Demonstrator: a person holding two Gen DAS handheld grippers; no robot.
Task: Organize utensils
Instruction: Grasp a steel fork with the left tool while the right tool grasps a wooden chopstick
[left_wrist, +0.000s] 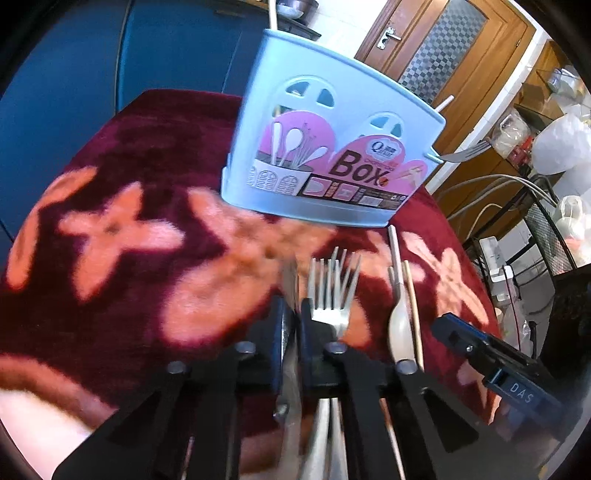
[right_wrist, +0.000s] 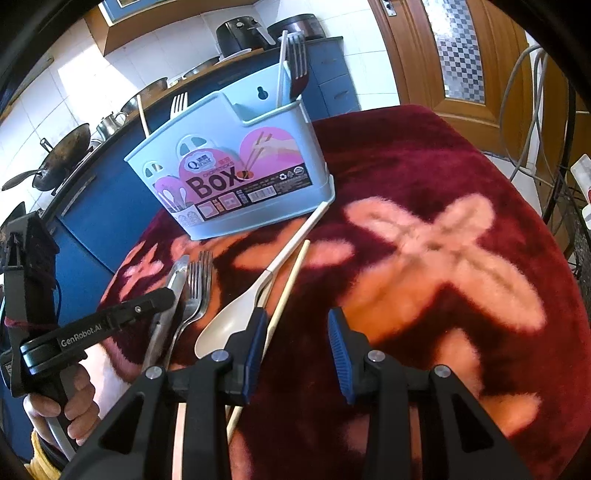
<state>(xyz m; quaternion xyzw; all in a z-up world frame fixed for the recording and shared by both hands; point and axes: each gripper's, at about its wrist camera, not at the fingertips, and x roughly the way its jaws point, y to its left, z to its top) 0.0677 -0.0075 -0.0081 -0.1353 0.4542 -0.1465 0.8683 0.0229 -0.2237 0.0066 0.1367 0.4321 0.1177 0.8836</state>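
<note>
A light blue utensil box (left_wrist: 325, 147) (right_wrist: 236, 177) stands on the red flowered cloth, with forks and a chopstick standing in it. On the cloth lie a knife (right_wrist: 173, 288), stacked forks (left_wrist: 332, 295) (right_wrist: 197, 291), a cream spoon (left_wrist: 399, 325) (right_wrist: 236, 317) and a chopstick (left_wrist: 413, 314) (right_wrist: 288, 291). My left gripper (left_wrist: 291, 321) (right_wrist: 166, 295) is shut on the knife's blade, low over the cloth. My right gripper (right_wrist: 297, 328) is open and empty, hovering over the cloth right of the spoon; its finger shows in the left wrist view (left_wrist: 480, 347).
The round table's red cloth (right_wrist: 443, 258) drops off at its edges. Blue cabinets (left_wrist: 92, 74) with pans (right_wrist: 62, 158) stand behind. A wooden door (left_wrist: 450, 48) and cables (left_wrist: 498, 184) lie to the right.
</note>
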